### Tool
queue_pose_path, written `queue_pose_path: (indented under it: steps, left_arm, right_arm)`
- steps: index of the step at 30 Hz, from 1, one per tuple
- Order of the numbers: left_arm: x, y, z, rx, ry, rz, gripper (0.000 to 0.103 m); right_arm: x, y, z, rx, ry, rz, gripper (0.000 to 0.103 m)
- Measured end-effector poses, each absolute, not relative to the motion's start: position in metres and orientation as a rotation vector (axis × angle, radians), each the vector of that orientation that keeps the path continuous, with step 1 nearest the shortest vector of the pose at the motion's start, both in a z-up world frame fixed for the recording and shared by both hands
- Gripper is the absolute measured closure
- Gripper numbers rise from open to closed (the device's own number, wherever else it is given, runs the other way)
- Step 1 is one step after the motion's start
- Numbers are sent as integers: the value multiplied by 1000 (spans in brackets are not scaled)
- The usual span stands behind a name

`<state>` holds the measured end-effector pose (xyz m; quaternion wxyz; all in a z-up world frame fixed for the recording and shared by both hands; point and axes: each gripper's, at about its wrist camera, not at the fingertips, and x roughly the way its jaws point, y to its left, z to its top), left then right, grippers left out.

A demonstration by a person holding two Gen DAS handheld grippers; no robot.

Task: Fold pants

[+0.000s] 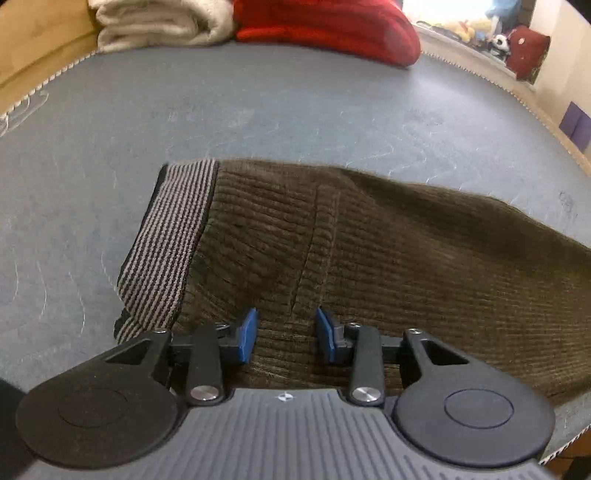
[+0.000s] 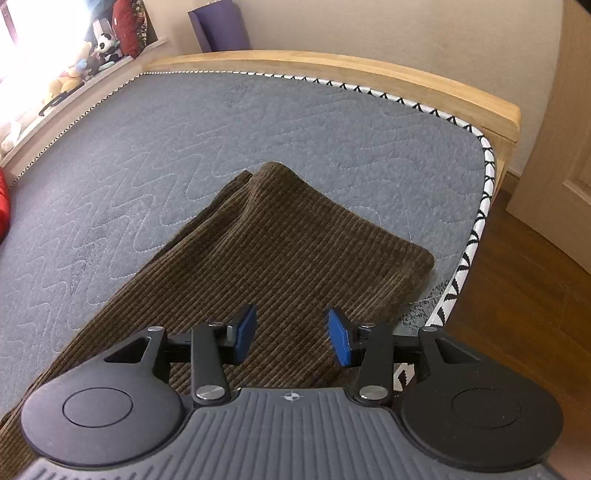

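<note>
On the grey mattress (image 2: pixel 258 122): brown pants (image 1: pixel 369 251) lie flat, striped waistband (image 1: pixel 170 240) at 9 o'clock in the left view, leg ends at 12 in the right view. Pants' near edge hidden under both tools. Left gripper (image 1: pixel 286 334) and right gripper (image 2: pixel 291 336): blue pads apart over the cloth; contact unclear. Folded cream blanket (image 1: pixel 159 22) and red cushion (image 1: pixel 332 26) at 12, cut off. Toys (image 2: pixel 74 70) at 10, washed out.

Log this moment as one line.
brown corduroy pants flat on grey quilted mattress | left claw open near waistband | right claw open near cuffs
</note>
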<state>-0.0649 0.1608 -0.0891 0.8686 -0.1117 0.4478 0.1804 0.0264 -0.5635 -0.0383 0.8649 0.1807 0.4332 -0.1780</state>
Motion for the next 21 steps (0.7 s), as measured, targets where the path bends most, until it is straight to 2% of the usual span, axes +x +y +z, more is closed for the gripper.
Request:
queue_pose_path:
  steps: [4, 10, 16, 18, 21]
  left_arm:
    - [-62, 154, -89, -224, 931, 374, 62]
    - [-58, 155, -93, -216, 927, 374, 60]
    - [-54, 144, -100, -171, 936, 348, 44]
    - [-51, 138, -103, -150, 947, 321, 32]
    - [-45, 128, -108, -90, 952, 321, 28]
  right_arm:
    - [27, -568, -40, 401, 916, -384, 52]
    - [27, -575, -46, 451, 931, -412, 52]
    - [24, -583, -46, 494, 921, -439, 52]
    - [19, -591, -43, 541, 892, -452, 52]
    - [13, -603, -46, 611, 881, -478, 51]
